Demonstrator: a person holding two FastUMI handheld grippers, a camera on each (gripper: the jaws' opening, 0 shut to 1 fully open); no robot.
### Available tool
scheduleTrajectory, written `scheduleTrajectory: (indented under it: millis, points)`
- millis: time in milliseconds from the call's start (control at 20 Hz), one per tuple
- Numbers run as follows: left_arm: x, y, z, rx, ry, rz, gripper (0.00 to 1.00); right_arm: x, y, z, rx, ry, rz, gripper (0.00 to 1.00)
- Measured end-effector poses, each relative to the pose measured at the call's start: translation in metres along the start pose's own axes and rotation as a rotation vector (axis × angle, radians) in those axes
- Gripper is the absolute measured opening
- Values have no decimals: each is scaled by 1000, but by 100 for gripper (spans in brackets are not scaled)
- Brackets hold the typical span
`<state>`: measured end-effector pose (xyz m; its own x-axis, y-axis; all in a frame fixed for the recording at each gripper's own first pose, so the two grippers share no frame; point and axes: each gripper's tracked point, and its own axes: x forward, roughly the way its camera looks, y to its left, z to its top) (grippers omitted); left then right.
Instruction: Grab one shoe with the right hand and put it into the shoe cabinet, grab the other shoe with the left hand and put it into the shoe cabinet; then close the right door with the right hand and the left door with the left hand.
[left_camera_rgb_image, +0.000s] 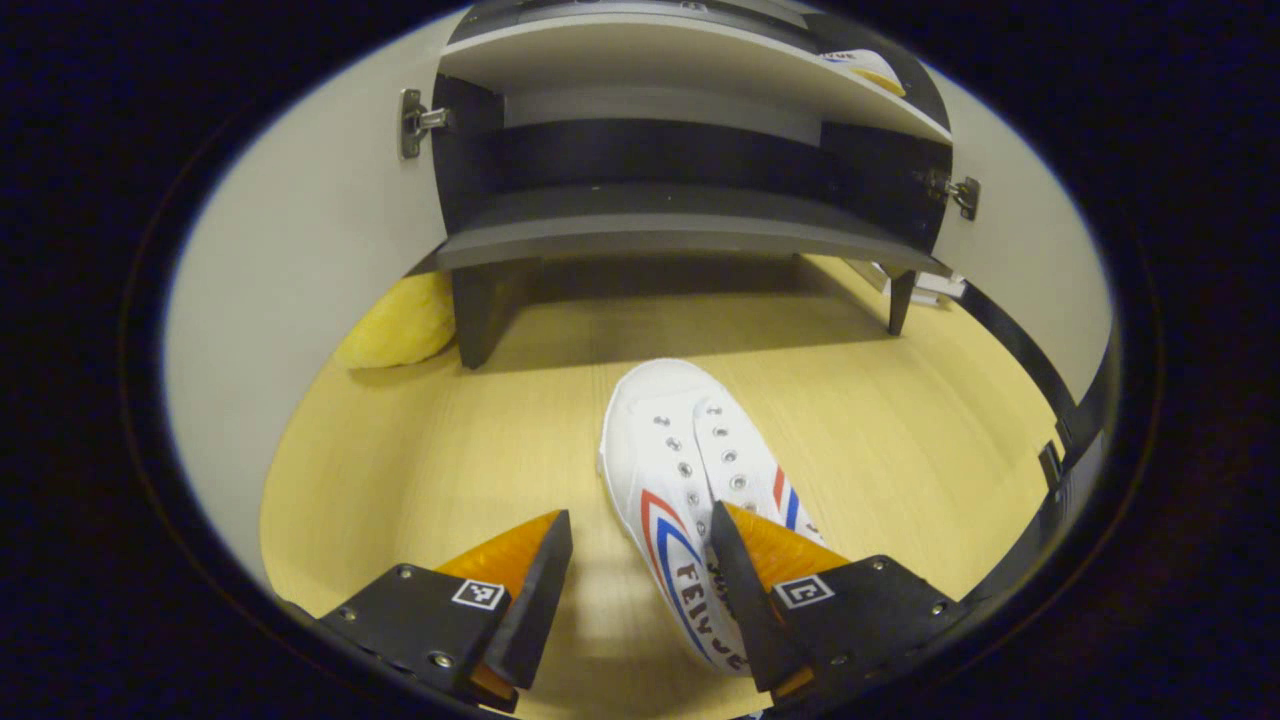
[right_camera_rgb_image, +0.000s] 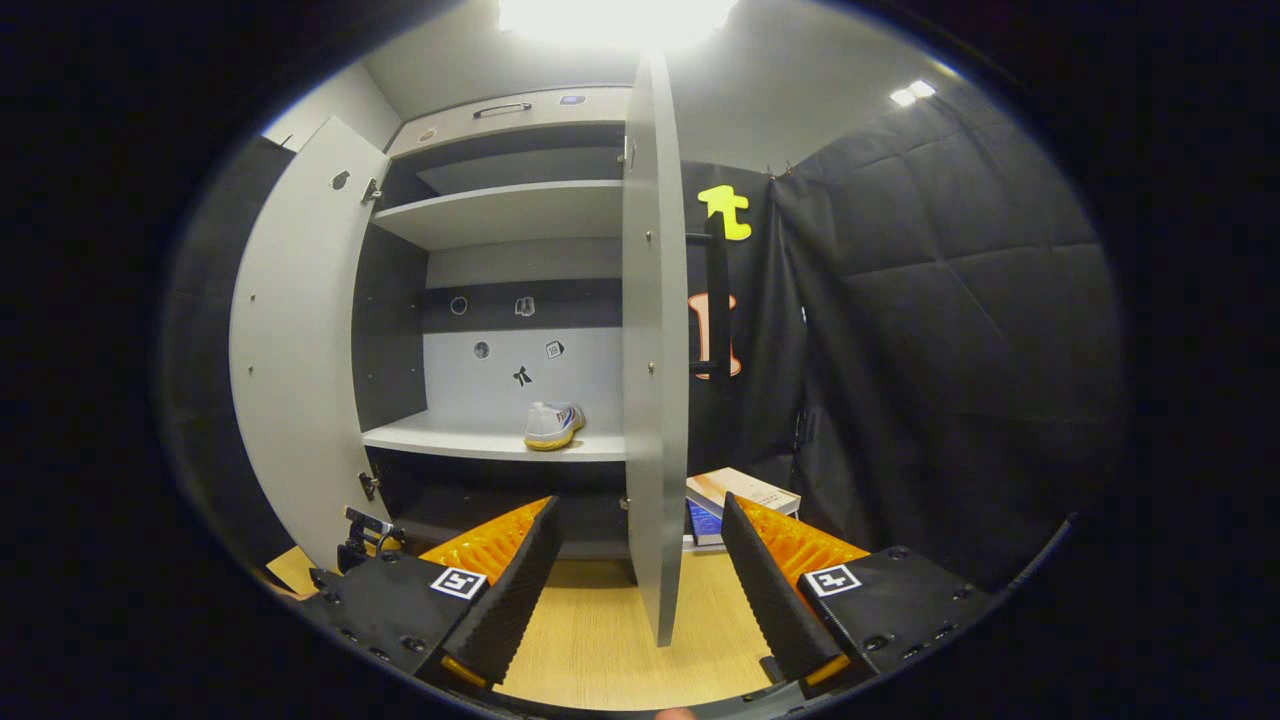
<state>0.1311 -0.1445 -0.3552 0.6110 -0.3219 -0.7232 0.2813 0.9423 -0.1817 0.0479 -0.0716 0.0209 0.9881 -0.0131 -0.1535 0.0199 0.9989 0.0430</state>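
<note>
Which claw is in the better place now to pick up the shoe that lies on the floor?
Left. The left claw is open right over the shoe on the floor, while the right claw faces the cabinet door.

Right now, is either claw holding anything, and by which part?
Nothing is held. The left claw is open over the shoe on the floor, not clamped. The right claw is open, with the right door's edge between its fingers.

The left gripper view sits low and close, tilted down over the floor (left_camera_rgb_image: 420, 440) toward the cabinet (left_camera_rgb_image: 680, 240) base, with a shoe (left_camera_rgb_image: 680, 470) just ahead. The right gripper view stands farther back and level, facing the open cabinet (right_camera_rgb_image: 500, 300) past its right door (right_camera_rgb_image: 655, 350) edge. The 2 views share the cabinet and floor.
</note>
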Motion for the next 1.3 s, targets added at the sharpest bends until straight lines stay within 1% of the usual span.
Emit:
scheduleTrajectory:
  millis: [50, 100, 150, 200, 250, 300, 350, 400, 450, 500, 650, 850, 950, 1150, 1300]
  points:
    - [3, -3, 3, -8, -22, -7, 79, 0, -1, -1, 0, 3, -2, 96]
    - [0, -1, 1, -6, -2, -8, 70, 1, -2, -2, 0, 9, -4, 96]
    - [-1, -8, 4, -10, -11, -43, 64, 3, -5, -4, 0, 15, -8, 99]
    - [1, -10, 2, -11, 1, -42, 61, 4, -6, -5, 2, 22, -12, 99]
    - [1, -10, 4, -9, 0, -34, 49, 5, -8, -6, 3, 27, -14, 99]
    - [1, -9, 4, -3, 2, -26, 48, 7, -9, -7, 6, 29, -16, 99]
    - [-1, -5, 8, 2, -11, -7, 41, 8, -9, -6, 10, 28, -17, 99]
    - [0, -3, 13, -7, -30, 10, 28, 8, -10, -4, 12, 24, -17, 99]
    - [-1, -1, 16, -18, -33, 27, 10, 7, -10, -3, 11, 20, -18, 99]
    - [0, -3, 19, -27, -37, 28, 3, 8, -12, -2, 8, 16, -17, 99]
    - [-1, -1, 19, -39, -66, 28, 1, 6, -17, -1, 1, 13, -24, 99]
    - [-8, 2, 30, -71, -95, 25, 1, 6, -24, 4, 18, 6, -35, 99]
    - [-17, 4, 43, -69, -123, 26, 1, 7, -27, 8, 13, -3, -41, 99]
    - [-38, 5, 82, -80, -199, 0, 1, 8, -27, 14, 5, -15, -41, 99]
    - [-59, 5, 94, -66, -256, -7, 1, 8, -25, 17, -1, -20, -36, 99]
